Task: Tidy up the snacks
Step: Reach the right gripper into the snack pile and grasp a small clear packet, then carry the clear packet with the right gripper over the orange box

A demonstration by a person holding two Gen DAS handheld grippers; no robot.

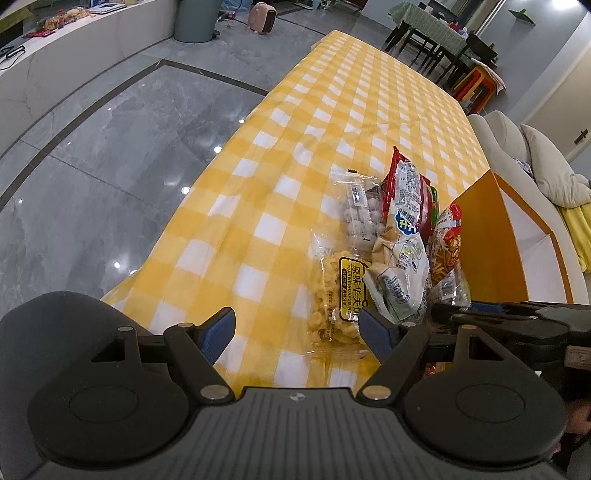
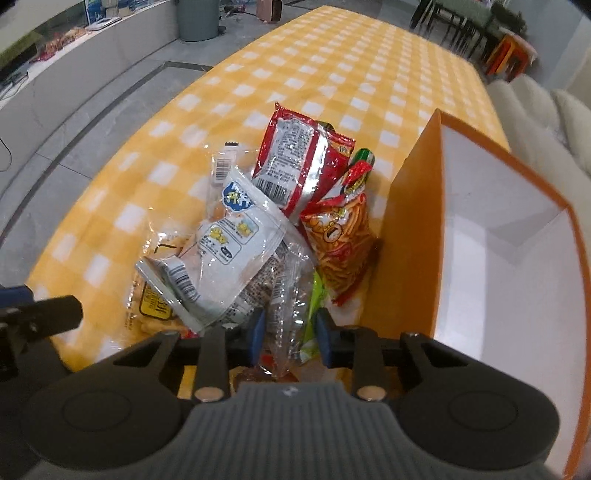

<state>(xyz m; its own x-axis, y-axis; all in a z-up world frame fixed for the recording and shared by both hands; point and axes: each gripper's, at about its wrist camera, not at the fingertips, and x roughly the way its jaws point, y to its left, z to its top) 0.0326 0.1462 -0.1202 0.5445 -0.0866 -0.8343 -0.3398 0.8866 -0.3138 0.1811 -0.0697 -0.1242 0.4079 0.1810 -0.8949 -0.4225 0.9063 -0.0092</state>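
A heap of snack packets lies on the yellow checked tablecloth (image 2: 332, 66), beside an open orange box (image 2: 413, 221) with a bare white inside. My right gripper (image 2: 288, 332) is shut on a clear crinkly packet (image 2: 284, 314) at the heap's near edge, with a green wrapper (image 2: 316, 295) beside it. Further out lie a white-and-blue packet (image 2: 229, 243), a red packet (image 2: 295, 162) and an orange sticks packet (image 2: 343, 240). My left gripper (image 1: 297, 332) hangs open over the yellow biscuit packet (image 1: 332, 295), not touching it. A clear packet of white balls (image 1: 360, 218) lies behind it.
The table's left edge drops to a grey tiled floor (image 1: 110, 147). A grey bin (image 1: 194, 18) and a white counter (image 1: 74, 66) stand far left. A pale sofa (image 1: 517, 147) lies right of the box. Dark dining chairs (image 1: 436, 55) stand past the table's far end.
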